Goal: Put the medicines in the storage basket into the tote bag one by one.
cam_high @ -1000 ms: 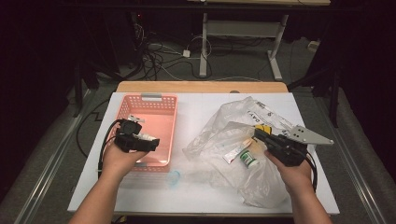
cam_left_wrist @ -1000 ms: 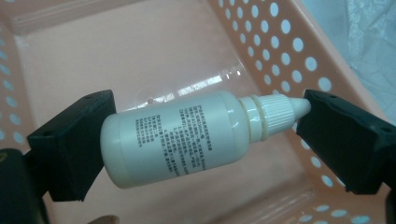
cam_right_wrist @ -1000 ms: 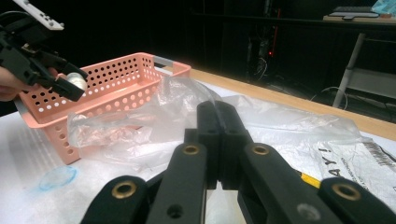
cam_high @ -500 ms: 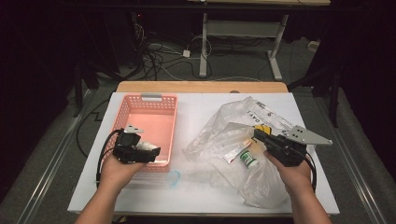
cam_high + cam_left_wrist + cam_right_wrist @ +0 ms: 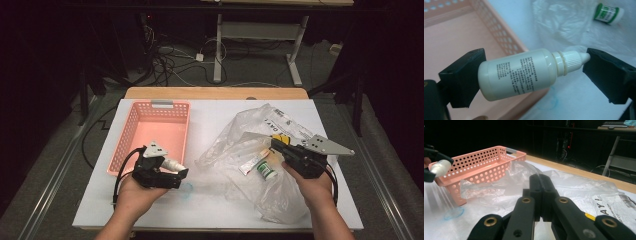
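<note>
A small white dropper bottle lies crosswise between the jaws of my left gripper, which is shut on it, base against one pad and cap tip against the other. In the high view this gripper hovers at the near right corner of the pink basket with the bottle. My right gripper rests on the crumpled clear plastic bag. Its jaws are pressed together with the film pinched at their tips. A green-and-white bottle lies on the bag.
The pink basket's perforated wall stands left of the bag. A small tube lies on the bag beside the green-and-white bottle. A faint blue ring marks the white table. Dark floor with cables lies beyond.
My left gripper has moved toward the person and slightly right, from over the basket to its near corner, still holding the dropper bottle. The right gripper has stayed put.
</note>
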`<state>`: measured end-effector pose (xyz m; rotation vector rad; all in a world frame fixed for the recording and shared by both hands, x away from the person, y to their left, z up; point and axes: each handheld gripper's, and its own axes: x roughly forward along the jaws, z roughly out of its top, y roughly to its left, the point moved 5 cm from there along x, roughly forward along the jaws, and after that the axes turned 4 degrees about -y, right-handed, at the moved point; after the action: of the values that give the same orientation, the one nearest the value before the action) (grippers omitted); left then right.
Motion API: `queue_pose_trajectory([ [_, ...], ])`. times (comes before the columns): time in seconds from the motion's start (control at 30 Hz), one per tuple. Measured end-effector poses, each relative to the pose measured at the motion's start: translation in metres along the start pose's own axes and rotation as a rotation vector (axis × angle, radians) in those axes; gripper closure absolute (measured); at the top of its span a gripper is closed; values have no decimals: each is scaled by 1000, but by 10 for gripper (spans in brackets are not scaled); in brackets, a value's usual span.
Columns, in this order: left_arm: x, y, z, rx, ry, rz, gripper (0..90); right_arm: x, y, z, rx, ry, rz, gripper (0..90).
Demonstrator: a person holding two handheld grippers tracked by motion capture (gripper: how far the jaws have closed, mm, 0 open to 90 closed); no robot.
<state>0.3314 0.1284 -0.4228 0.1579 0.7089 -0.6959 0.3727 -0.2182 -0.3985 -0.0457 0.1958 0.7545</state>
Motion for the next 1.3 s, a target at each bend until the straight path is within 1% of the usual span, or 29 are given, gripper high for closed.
queue_pose_trajectory([
  [0.03, 1, -5, 0, 7, 0, -14, 59, 0, 0, 0, 0, 0, 0, 900],
  [0.07, 1, -10, 0, 20, 3, -13, 59, 0, 0, 0, 0, 0, 0, 900],
  [0.13, 3, -21, 1, 32, -5, -41, 59, 0, 0, 0, 0, 0, 0, 900],
  [0.23, 5, -35, 2, 56, -5, -70, 59, 0, 0, 0, 0, 0, 0, 900],
  [0.3, 7, -42, 3, 70, -4, -82, 59, 0, 0, 0, -1, 0, 0, 900],
  [0.33, 8, -47, 5, 75, -5, -101, 59, 0, 0, 0, -1, 0, 1, 900],
  [0.4, 10, -55, 7, 94, -8, -116, 59, 1, 0, 0, -2, 1, 4, 900],
  [0.5, 17, -65, 11, 110, -4, -137, 59, 1, 1, 0, -3, 1, 5, 900],
  [0.67, 34, -84, 18, 145, 8, -175, 59, 0, 1, 0, 4, 0, 3, 900],
  [0.77, 48, -94, 22, 161, 14, -194, 59, 0, 0, 1, -3, -8, 4, 900],
  [0.93, 71, -108, 28, 172, 26, -224, 59, -1, 1, 2, -2, -8, 8, 900],
  [1.1, 94, -119, 34, 181, 32, -233, 59, -1, 1, 3, -1, -13, 10, 900],
  [1.17, 103, -120, 36, 192, 35, -222, 59, -2, 2, 4, 1, -15, 9, 900],
  [1.2, 108, -120, 38, 190, 34, -221, 59, -2, 3, 4, 0, -15, 12, 900],
  [1.3, 123, -117, 40, 186, 36, -195, 59, -2, 3, 5, 1, -19, 11, 900],
])
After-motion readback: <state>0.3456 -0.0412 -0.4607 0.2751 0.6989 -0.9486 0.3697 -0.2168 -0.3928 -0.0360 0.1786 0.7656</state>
